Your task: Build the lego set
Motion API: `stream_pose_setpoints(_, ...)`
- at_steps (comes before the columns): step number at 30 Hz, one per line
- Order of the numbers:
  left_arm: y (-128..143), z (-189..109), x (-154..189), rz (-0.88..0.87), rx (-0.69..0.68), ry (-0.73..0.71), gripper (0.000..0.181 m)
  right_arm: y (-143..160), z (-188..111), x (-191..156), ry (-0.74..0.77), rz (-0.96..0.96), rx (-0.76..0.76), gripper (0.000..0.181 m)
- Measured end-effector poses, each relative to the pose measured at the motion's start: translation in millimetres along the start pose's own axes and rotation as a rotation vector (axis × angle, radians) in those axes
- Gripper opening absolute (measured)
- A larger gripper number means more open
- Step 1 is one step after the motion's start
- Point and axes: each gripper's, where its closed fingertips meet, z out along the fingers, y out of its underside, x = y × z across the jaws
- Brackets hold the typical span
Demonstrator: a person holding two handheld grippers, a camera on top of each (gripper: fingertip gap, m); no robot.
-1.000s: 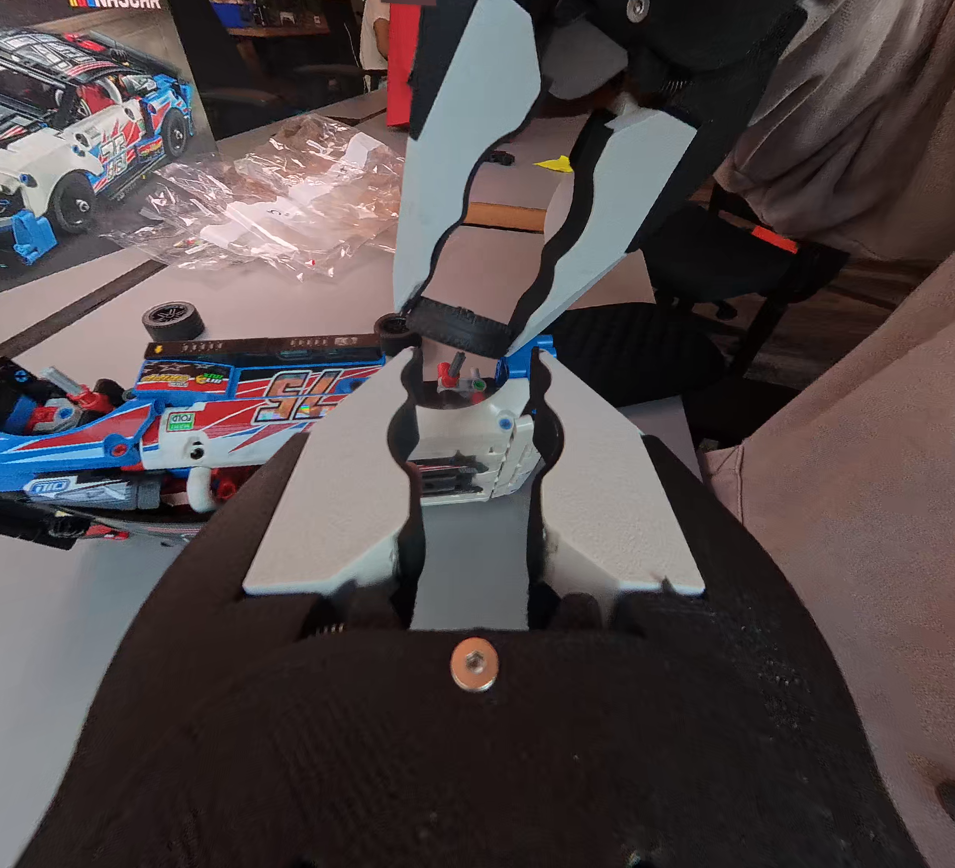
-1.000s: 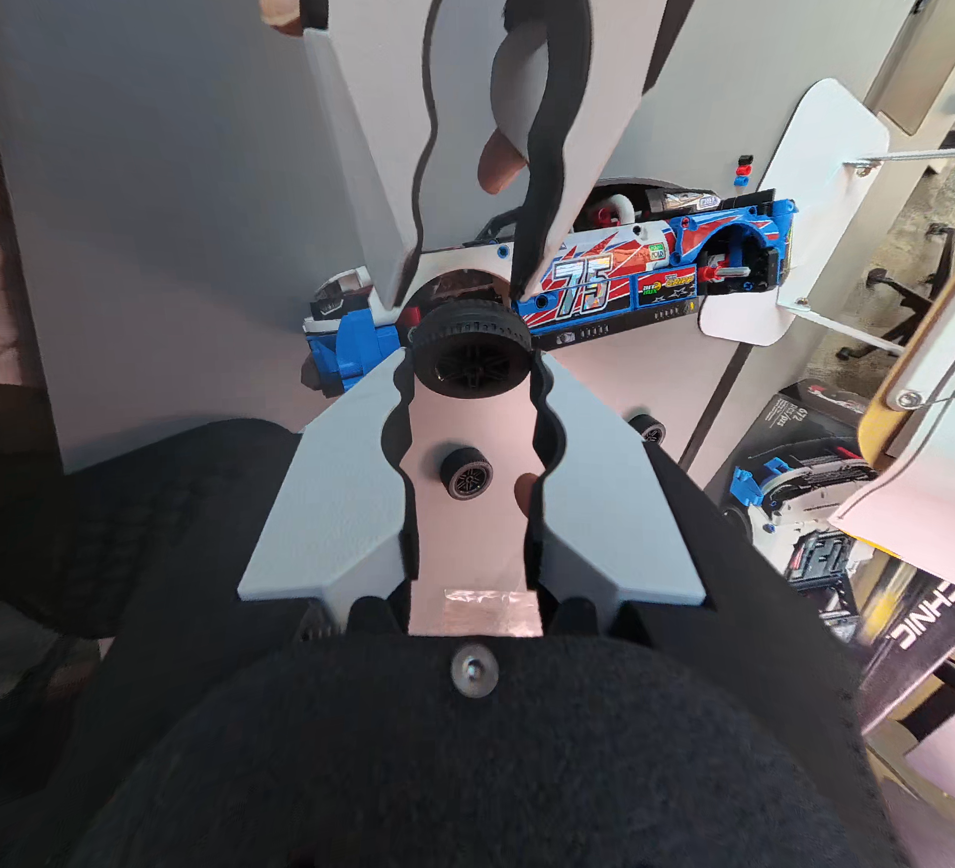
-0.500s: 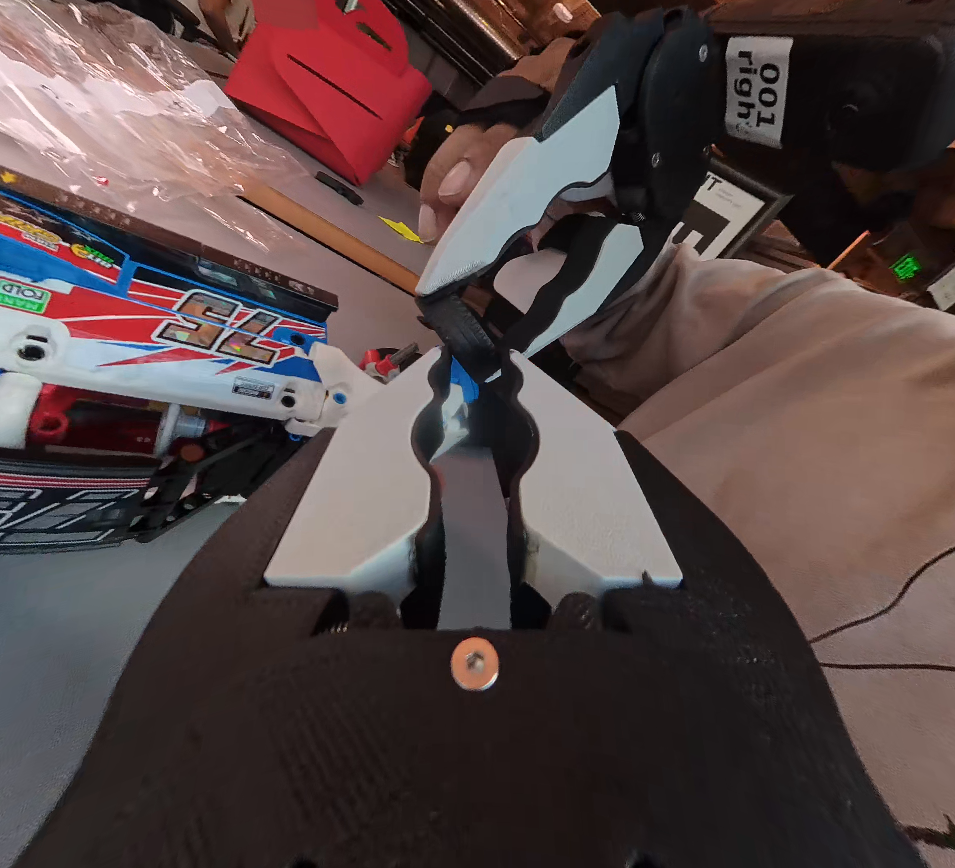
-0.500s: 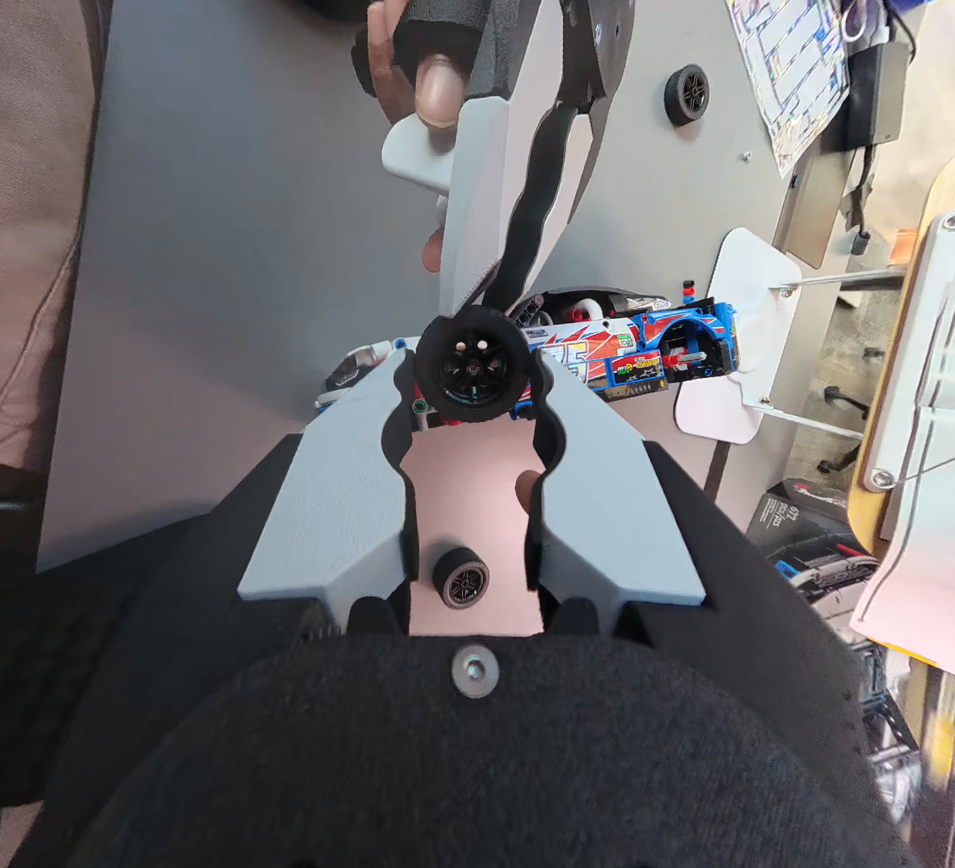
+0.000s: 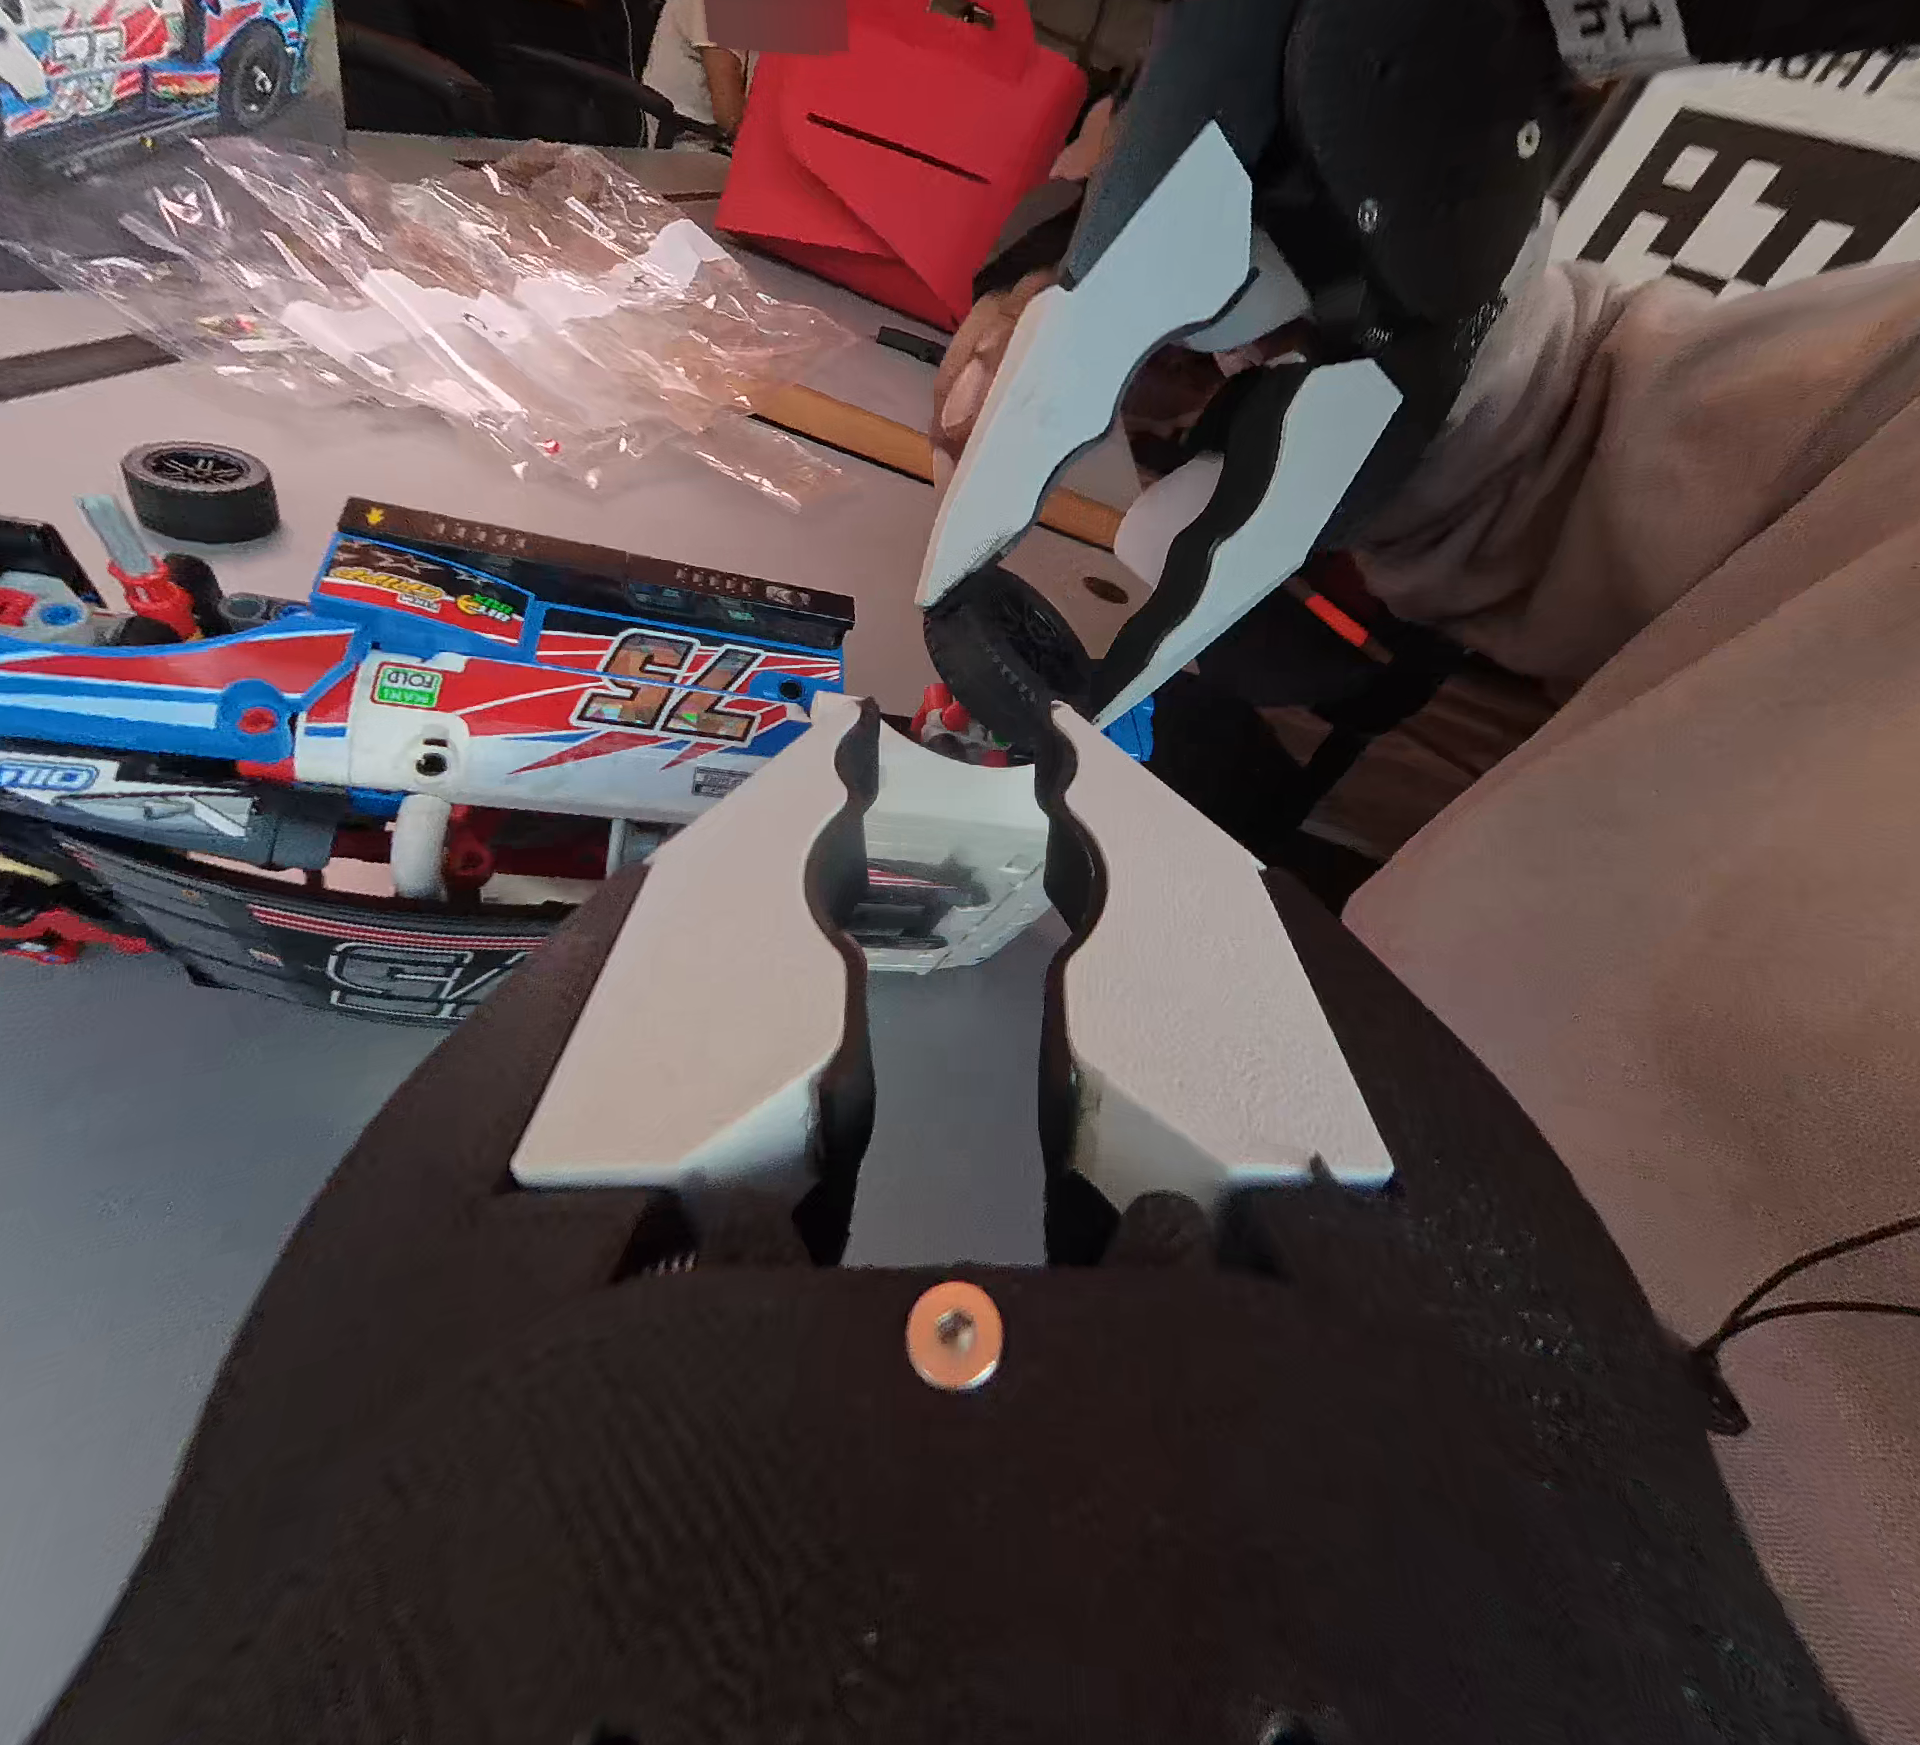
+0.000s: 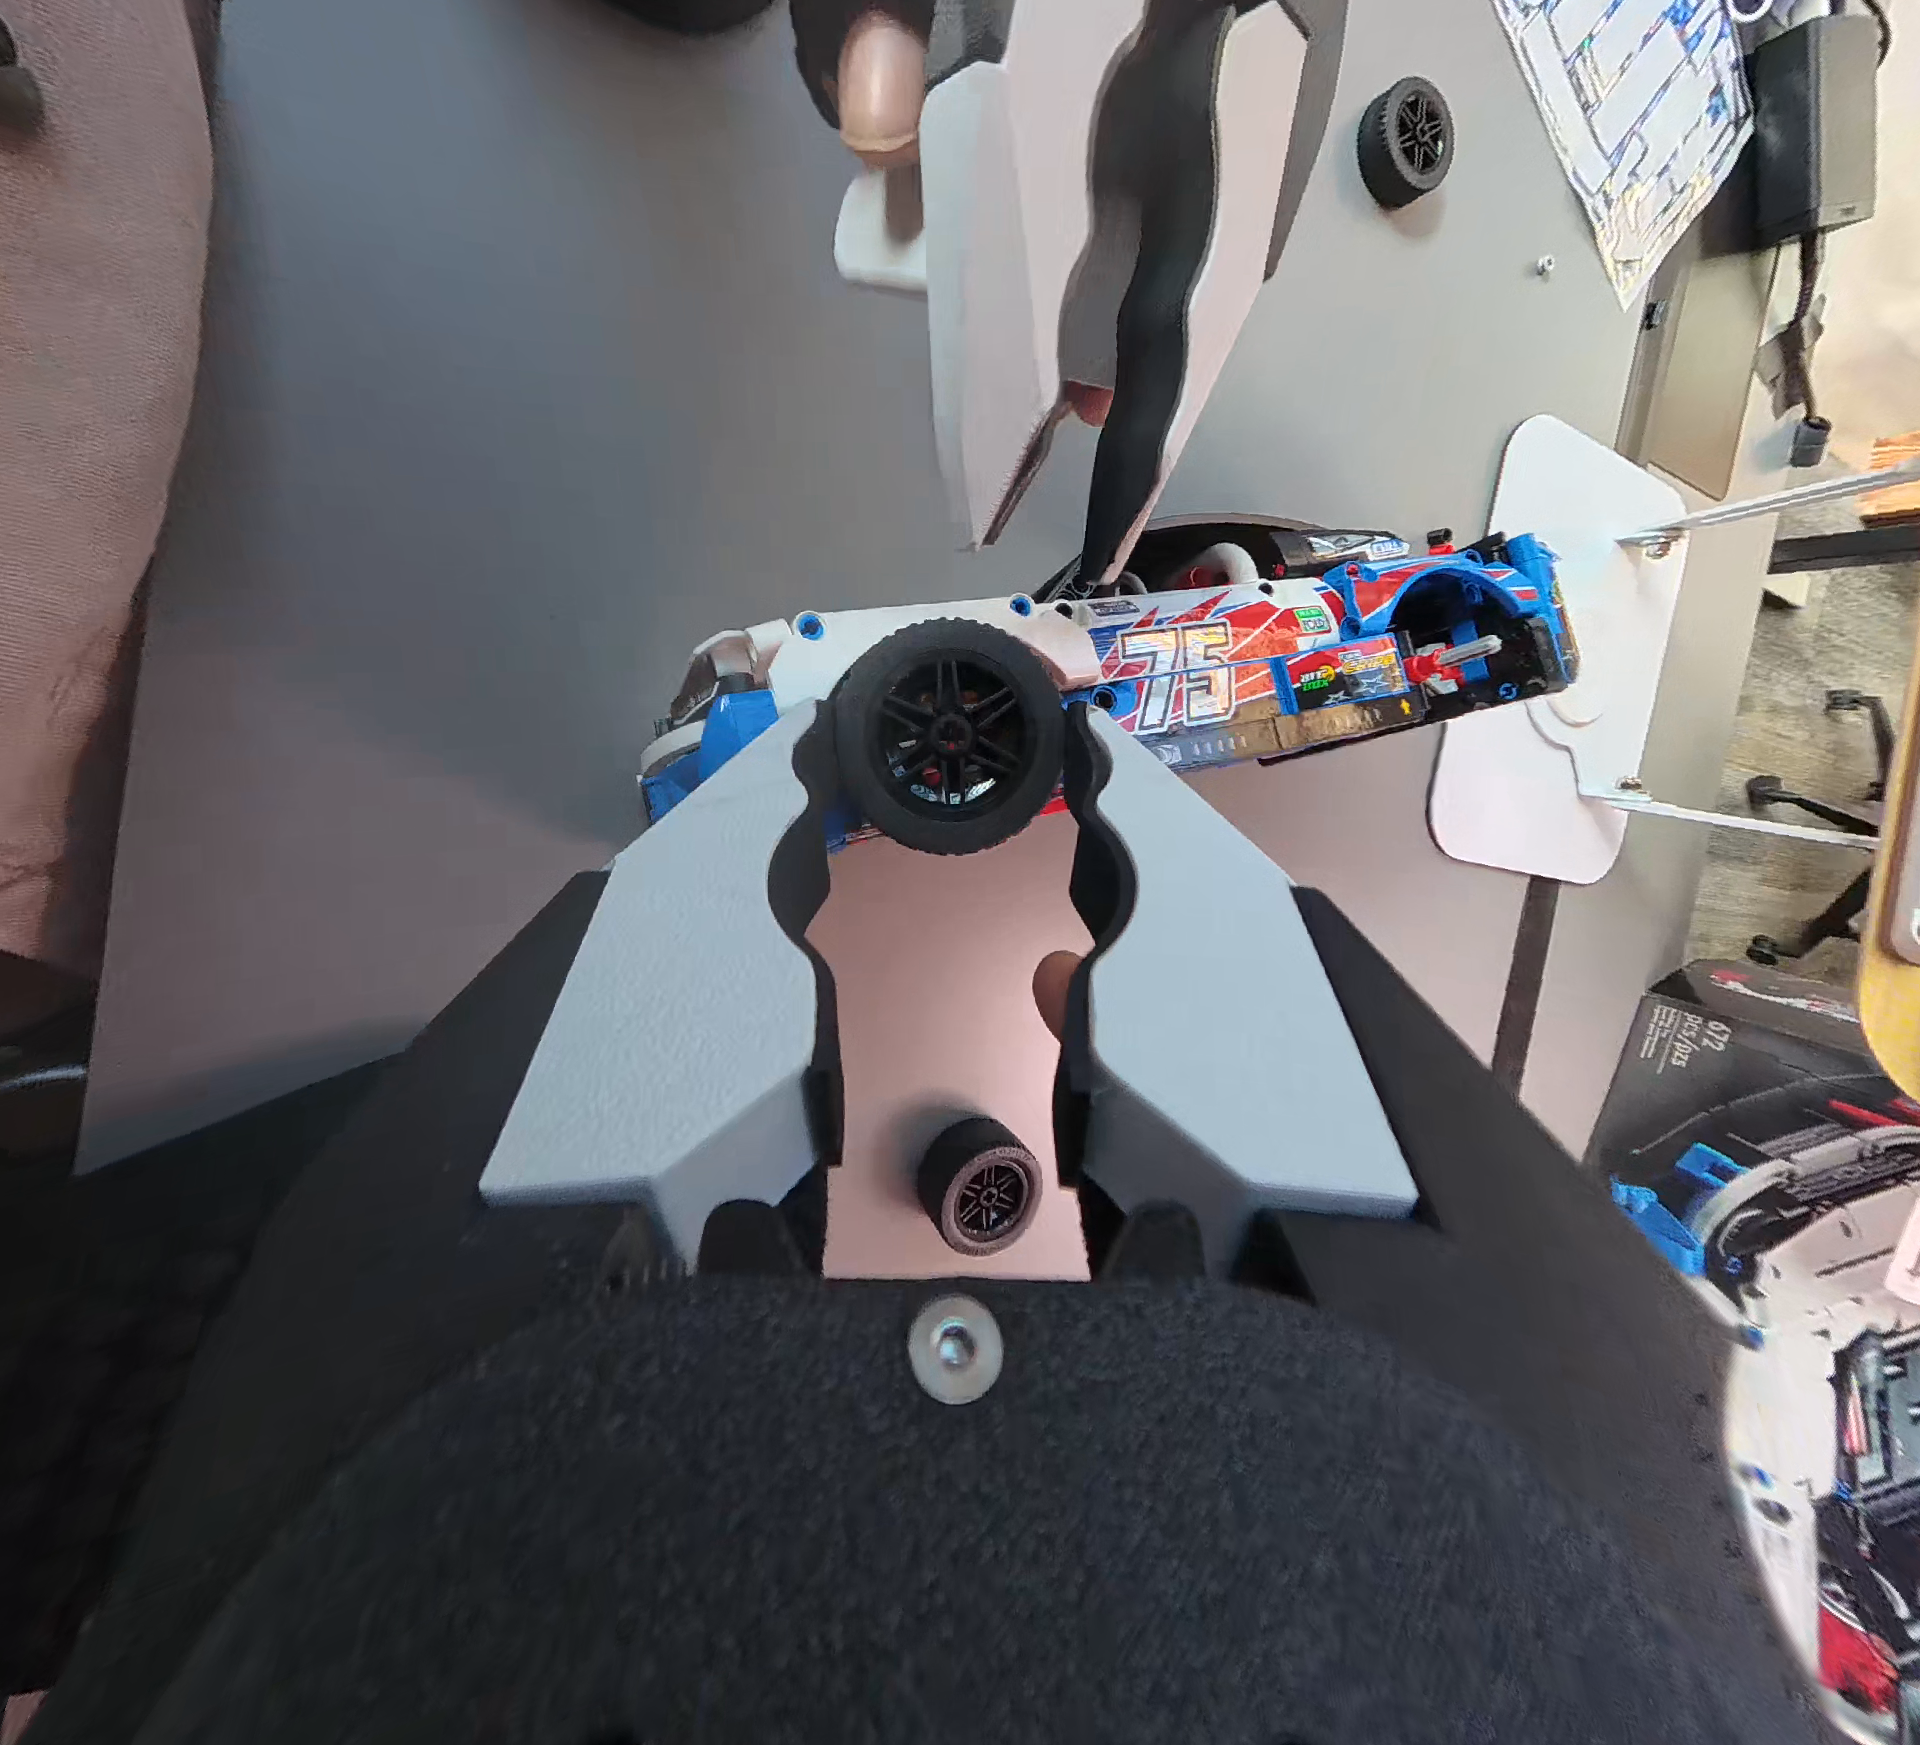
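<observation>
Here right gripper clamps wheel against car near table edge.

My fingers: pale grey, black-lined. Wheel I hold: black tyre, black spoked hub. Car body: white, blue and red flashes, numeral decal. Table: grey. Bag: red. Wrappers: clear. Spare wheel: black.

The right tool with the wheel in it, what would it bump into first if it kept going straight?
Most likely the toy car. The right tool holds the black wheel right in front of the car's white wheel arch, so the wheel would probably touch there first, though the gap is unclear.
</observation>
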Motion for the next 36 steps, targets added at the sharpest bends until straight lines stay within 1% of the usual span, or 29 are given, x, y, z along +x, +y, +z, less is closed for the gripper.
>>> stream_pose_setpoints(3,7.7,7.2,2.8,0.078,-0.031,-0.029,0.030,-0.7,0.9,-0.8,-0.029,0.008,0.003,0.042)
stream_pose_setpoints(7,16.2,10.3,-4.4,0.208,-0.084,-0.101,0.031,-4.0,2.1,0.1,-0.031,0.010,0.013,0.042)
stream_pose_setpoints(10,18.2,8.4,-6.0,0.243,-0.105,-0.113,0.032,-3.9,2.9,0.1,-0.052,0.025,0.010,0.042)
stream_pose_setpoints(14,25.9,7.5,-16.6,0.290,-0.154,-0.172,0.035,-2.1,1.7,-1.1,-0.082,0.026,-0.009,0.042)
stream_pose_setpoints(20,29.1,10.4,-16.2,0.300,-0.164,-0.177,0.035,-0.5,1.8,-0.7,-0.130,0.076,0.007,0.042)
stream_pose_setpoints(23,29.1,10.3,-16.0,0.295,-0.161,-0.175,0.035,6.4,1.9,0.5,-0.133,0.063,-0.026,0.042)
stream_pose_setpoints(25,29.2,11.0,-15.4,0.290,-0.159,-0.171,0.035,5.5,1.3,-3.0,-0.165,0.063,-0.002,0.042)
stream_pose_setpoints(28,29.4,11.0,-15.3,0.292,-0.157,-0.170,0.035,5.7,1.8,-2.7,-0.174,0.064,0.018,0.042)
stream_pose_setpoints(34,28.9,11.7,-14.5,0.279,-0.144,-0.162,0.034,7.4,4.2,2.3,-0.135,0.046,0.029,0.042)
stream_pose_setpoints(36,29.3,13.5,-12.1,0.268,-0.140,-0.148,0.034,8.6,5.9,2.5,-0.118,0.013,0.025,0.042)
